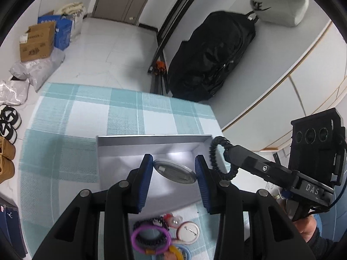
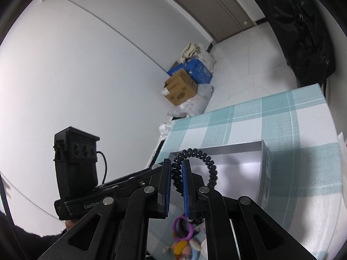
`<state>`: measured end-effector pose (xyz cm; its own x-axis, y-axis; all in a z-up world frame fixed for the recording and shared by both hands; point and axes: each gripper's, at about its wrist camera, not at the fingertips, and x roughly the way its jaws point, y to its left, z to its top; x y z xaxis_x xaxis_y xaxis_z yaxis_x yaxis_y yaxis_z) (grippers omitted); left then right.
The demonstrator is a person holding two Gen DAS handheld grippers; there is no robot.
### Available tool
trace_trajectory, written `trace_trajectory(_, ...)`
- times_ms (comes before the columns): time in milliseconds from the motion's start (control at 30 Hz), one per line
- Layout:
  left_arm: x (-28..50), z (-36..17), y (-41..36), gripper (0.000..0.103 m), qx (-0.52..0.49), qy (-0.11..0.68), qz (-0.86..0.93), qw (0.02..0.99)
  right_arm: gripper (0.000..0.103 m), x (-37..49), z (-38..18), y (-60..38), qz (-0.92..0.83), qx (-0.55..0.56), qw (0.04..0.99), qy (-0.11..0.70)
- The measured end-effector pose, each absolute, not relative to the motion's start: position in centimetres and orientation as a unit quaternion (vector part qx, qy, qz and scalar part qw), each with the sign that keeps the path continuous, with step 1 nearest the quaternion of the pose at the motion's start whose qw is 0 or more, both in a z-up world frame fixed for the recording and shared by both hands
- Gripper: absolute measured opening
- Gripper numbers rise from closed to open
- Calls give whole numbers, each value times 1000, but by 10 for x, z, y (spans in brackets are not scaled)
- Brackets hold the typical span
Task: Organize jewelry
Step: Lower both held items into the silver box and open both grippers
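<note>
Left tool (image 1: 174, 171) angled down, pinching a round pin badge (image 1: 173, 171) over the grey box (image 1: 121, 149) — right tool (image 2: 176, 178) flatter, clamped on a black coil hair tie (image 2: 195, 164).

2 round badges (image 1: 173, 171), 1 grey box (image 1: 151, 144), 1 spiral band (image 2: 195, 164).

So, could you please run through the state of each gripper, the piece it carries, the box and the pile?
left gripper: shut on a round pin badge, held over the box
right gripper: shut on a black spiral hair tie, loop standing free above the fingers
grey box: open, nothing visible inside
pile of hair ties and badges: loose on the checked cloth, outside the box
</note>
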<state>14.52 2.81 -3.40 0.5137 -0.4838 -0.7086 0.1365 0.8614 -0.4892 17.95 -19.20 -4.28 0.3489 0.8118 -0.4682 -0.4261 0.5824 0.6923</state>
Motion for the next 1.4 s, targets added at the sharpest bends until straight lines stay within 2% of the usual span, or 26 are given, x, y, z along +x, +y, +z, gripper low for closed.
trace_trajectory(500,169,-59,38,36,-207,481,-177,833,13,199,-69,-177,395,188,789,432)
trace_trajectory(533,169,-59,39,38,-209,481,-179,832,16,199,-70,-176,395,182,789,434)
trace_trajectory(567,170,-59,40,42,-210,481,-181,832,28,200,-70,-176,390,176,791,437)
trace_trajectory(600,170,-58,41,54,-214,478,-184,831,50,199,-70,-177,386,176,795,434)
trace_trajectory(633,170,-57,41,67,-218,475,-191,831,59,198,-69,-179,382,180,798,430)
trace_trajectory(667,170,-56,42,69,-223,470,-197,831,62,197,-67,-185,380,193,801,419)
trace_trajectory(700,170,-56,42,72,-228,467,-200,830,62,196,-65,-189,382,204,802,412)
trace_trajectory(800,169,-55,43,73,-234,468,-198,829,63,195,-55,-196,374,205,813,397)
trace_trajectory(900,166,-51,43,73,-241,465,-201,828,69,191,-49,-203,362,201,823,390)
trace_trajectory(1200,134,-29,48,74,-195,433,-144,868,74,166,-39,-226,335,219,833,381)
trace_trajectory(1400,110,-15,46,74,-164,413,-115,889,90,134,-23,-228,335,195,854,348)
